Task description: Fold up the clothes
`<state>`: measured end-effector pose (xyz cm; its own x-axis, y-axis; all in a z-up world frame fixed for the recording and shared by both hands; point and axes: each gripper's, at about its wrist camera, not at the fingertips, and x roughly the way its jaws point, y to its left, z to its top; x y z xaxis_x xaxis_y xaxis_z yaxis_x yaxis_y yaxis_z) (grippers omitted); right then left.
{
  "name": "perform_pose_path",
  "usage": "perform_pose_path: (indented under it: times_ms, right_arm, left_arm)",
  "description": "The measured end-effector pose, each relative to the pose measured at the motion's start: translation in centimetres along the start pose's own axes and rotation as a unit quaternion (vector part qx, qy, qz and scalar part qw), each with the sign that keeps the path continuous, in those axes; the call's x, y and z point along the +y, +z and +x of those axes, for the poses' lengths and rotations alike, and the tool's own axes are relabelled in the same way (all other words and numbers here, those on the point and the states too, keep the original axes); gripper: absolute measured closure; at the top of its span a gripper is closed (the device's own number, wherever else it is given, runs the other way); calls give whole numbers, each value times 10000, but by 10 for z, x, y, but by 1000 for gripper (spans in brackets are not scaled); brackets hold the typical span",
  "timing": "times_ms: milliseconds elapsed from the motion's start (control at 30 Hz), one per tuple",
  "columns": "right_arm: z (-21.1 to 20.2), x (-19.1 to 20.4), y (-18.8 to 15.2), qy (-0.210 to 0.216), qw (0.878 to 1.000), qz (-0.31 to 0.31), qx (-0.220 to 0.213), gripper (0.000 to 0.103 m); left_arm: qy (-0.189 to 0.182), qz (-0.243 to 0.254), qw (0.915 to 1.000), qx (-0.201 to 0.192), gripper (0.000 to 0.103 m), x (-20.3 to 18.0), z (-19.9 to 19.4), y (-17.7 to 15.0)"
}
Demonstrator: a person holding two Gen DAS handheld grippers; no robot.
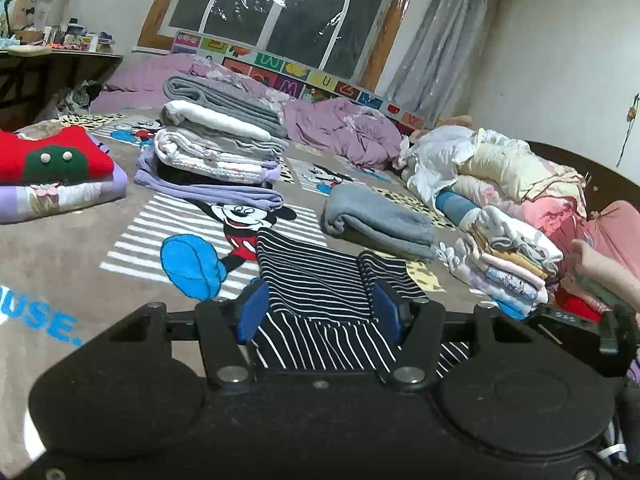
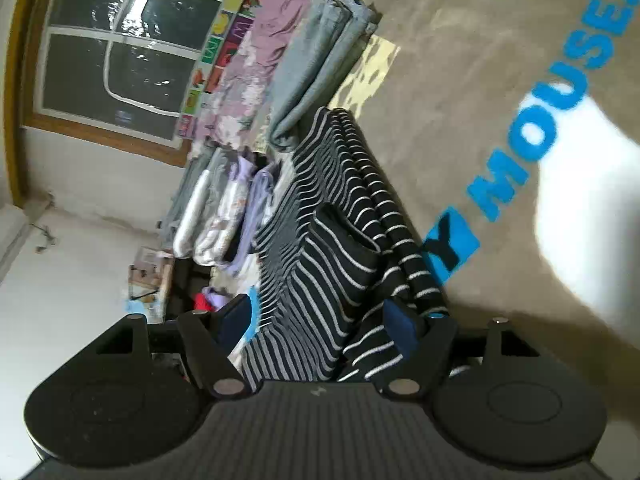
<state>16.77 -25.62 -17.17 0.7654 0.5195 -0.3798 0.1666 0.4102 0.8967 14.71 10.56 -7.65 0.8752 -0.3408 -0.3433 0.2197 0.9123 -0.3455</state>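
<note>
Low over the Mickey Mouse blanket [image 1: 132, 236], the left wrist camera faces the window [image 1: 276, 12], while the right (rolled sideways) looks closely along the same striped garment [image 2: 320, 248].

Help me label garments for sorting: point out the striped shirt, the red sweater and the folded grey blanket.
striped shirt [image 1: 312, 280]: left wrist view, its flat middle.
red sweater [image 1: 48, 152]: left wrist view, its top face.
folded grey blanket [image 1: 380, 220]: left wrist view, its upper layer.
</note>
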Motion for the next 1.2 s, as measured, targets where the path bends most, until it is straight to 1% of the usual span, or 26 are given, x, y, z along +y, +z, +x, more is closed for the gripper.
perform_pose_path:
  times_ms: [100, 233, 300, 333, 367, 400, 433, 467, 533, 667, 767, 800, 900, 1000, 1100, 1167, 1200]
  right_arm:
    - [9, 3, 1, -102, 9999, -40, -64, 31]
    - [21, 7, 3, -179, 9995, -157, -213, 36]
    - [27, 9, 3, -241, 9992, -223, -237, 41]
    - [30, 9, 2, -288, 9989, -262, -248, 46]
    - [32, 11, 2, -353, 9983, -380, -270, 55]
    - [34, 14, 1, -419, 9974, -502, -293, 62]
    - [33, 18, 1, -398, 9971, -571, -318, 74]
    - [31, 22, 2, -372, 9967, -636, -343, 84]
    - [28, 31, 5, -321, 9958, -768, -393, 90]
    - [22, 48, 9, -218, 9932, -1031, -493, 92]
    - [17, 60, 12, -141, 9907, -1227, -568, 92]
    - [15, 64, 13, -115, 9898, -1293, -593, 92]
    - [11, 77, 16, -38, 9866, -1488, -667, 92]
    - [4, 85, 23, 33, 9855, -1534, -727, 93]
    - [-6, 91, 34, 131, 9848, -1518, -838, 93]
    - [-13, 96, 42, 165, 9836, -1545, -914, 93]
    - [-16, 97, 46, 171, 9832, -1546, -954, 93]
  left_arm:
    - [26, -92, 10000, -22, 46, 9, -1, 2]
    - [118, -215, 9997, -40, 46, 22, -1, 4]
    - [160, -246, 9996, -31, 46, 29, -1, 5]
    - [196, -253, 9995, -29, 46, 32, 0, 5]
    - [246, -255, 9994, -32, 46, 36, 0, 4]
    - [283, -274, 9992, -14, 46, 40, 0, 4]
    - [310, -308, 9990, 25, 46, 43, 0, 3]
    - [336, -341, 9988, 63, 47, 47, 0, 3]
    - [348, -389, 9985, 174, 47, 53, 0, 2]
    - [-50, -80, 9980, 623, 47, 49, 0, -3]
    - [-256, 326, 9943, 986, 41, 36, 3, -14]
    - [-318, 471, 9922, 1109, 41, 32, 4, -18]
    - [-353, 971, 9845, 1416, 41, 14, 10, -33]
    - [-424, 1230, 9780, 1627, 40, 3, 13, -45]
    - [-425, 1328, 9749, 1735, 40, -5, 19, -55]
    - [-337, 1480, 9735, 1710, 40, -15, 23, -60]
    - [-246, 1605, 9725, 1669, 42, -21, 24, -63]
